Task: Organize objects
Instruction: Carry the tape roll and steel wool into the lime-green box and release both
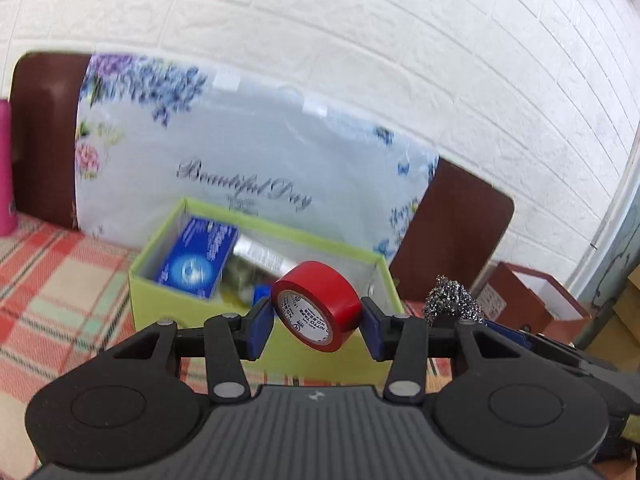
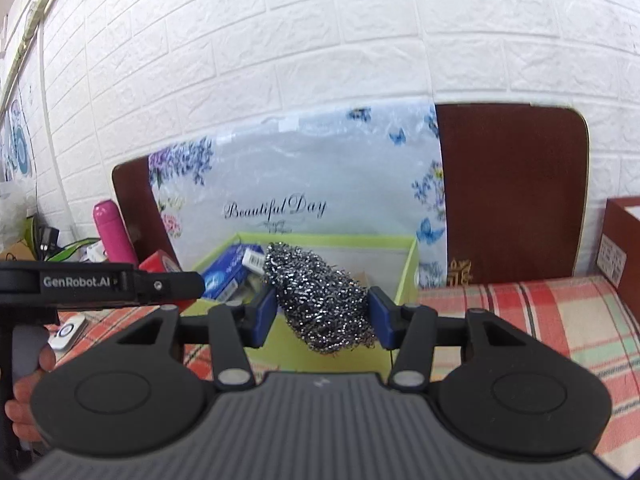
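My left gripper [image 1: 318, 314] is shut on a red tape roll [image 1: 320, 300] and holds it above the near edge of a lime-green box [image 1: 160, 296]. The box holds a blue carton [image 1: 198, 256] and other small items. My right gripper [image 2: 322, 314] is shut on a steel wool scrubber [image 2: 320, 300], held just in front of the same green box [image 2: 408, 272]. The scrubber also shows at the right in the left wrist view [image 1: 452, 296]. The left gripper's body [image 2: 100, 282] and the tape roll [image 2: 158, 264] show at the left in the right wrist view.
The box stands on a red plaid cloth [image 2: 560, 320]. Behind it a floral "Beautiful Day" bag [image 1: 248, 148] leans on brown boards [image 2: 508, 188] against a white brick wall. A pink bottle [image 2: 114, 232] stands left. A brown box [image 1: 532, 300] sits at the right.
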The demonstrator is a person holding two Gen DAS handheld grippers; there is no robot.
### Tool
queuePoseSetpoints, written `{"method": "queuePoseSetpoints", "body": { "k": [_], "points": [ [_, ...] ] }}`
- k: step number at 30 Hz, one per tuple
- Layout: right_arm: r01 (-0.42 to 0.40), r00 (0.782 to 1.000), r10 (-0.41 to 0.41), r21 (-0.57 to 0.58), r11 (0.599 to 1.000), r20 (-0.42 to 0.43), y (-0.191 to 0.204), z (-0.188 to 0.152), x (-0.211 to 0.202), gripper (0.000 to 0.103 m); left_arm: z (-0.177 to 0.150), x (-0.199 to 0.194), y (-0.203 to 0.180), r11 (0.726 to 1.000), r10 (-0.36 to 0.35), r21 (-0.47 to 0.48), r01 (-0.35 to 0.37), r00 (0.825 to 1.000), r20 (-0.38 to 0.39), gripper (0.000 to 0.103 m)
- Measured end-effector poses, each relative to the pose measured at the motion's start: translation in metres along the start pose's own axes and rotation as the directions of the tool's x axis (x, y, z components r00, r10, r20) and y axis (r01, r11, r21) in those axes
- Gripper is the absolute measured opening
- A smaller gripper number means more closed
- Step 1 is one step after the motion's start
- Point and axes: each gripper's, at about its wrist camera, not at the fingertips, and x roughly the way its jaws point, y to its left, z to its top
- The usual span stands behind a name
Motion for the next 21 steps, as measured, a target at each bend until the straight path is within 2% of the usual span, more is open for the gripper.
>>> {"method": "queuePoseSetpoints", "body": {
  "k": [6,12,14,15,16,17,18,21],
  "points": [
    [0.048,0.997,-0.044,-0.055,0.997,0.061,0.002,0.018,0.033,0.049,0.029,0.022,-0.004,1.000,0.012,0.020,-0.013,0.999,0.043,0.049],
    [0.077,0.994,-0.072,-0.075,0.994,0.078,0.001,0.020,0.069,0.050,0.049,0.054,-0.004,1.000,0.012,-0.001,-0.012,0.999,0.053,0.049],
    [0.083,0.993,-0.076,-0.077,0.994,0.091,0.000,0.019,0.082,0.055,0.052,0.066,-0.004,1.000,0.011,0.003,-0.011,0.998,0.058,0.049],
    [0.087,0.993,-0.079,-0.088,0.992,0.084,-0.001,0.016,0.090,0.067,0.052,0.073,-0.003,1.000,0.012,0.010,-0.013,0.998,0.065,0.050],
    [0.093,0.995,-0.087,-0.105,0.990,0.057,-0.002,0.012,0.097,0.091,0.049,0.079,-0.002,1.000,0.019,0.017,-0.020,0.997,0.081,0.062],
    [0.099,0.995,-0.095,-0.118,0.988,0.035,-0.003,0.007,0.101,0.096,0.045,0.083,0.000,0.999,0.035,0.026,-0.038,0.996,0.085,0.073],
    [0.100,0.995,-0.096,-0.136,0.986,0.030,-0.004,-0.001,0.102,0.096,0.039,0.086,0.002,0.997,0.063,0.031,-0.066,0.994,0.085,0.084],
    [0.107,0.994,-0.106,-0.150,0.983,0.014,-0.009,-0.022,0.102,0.098,0.021,0.089,0.011,0.997,0.073,0.036,-0.075,0.995,0.065,0.085]
  ]
}}
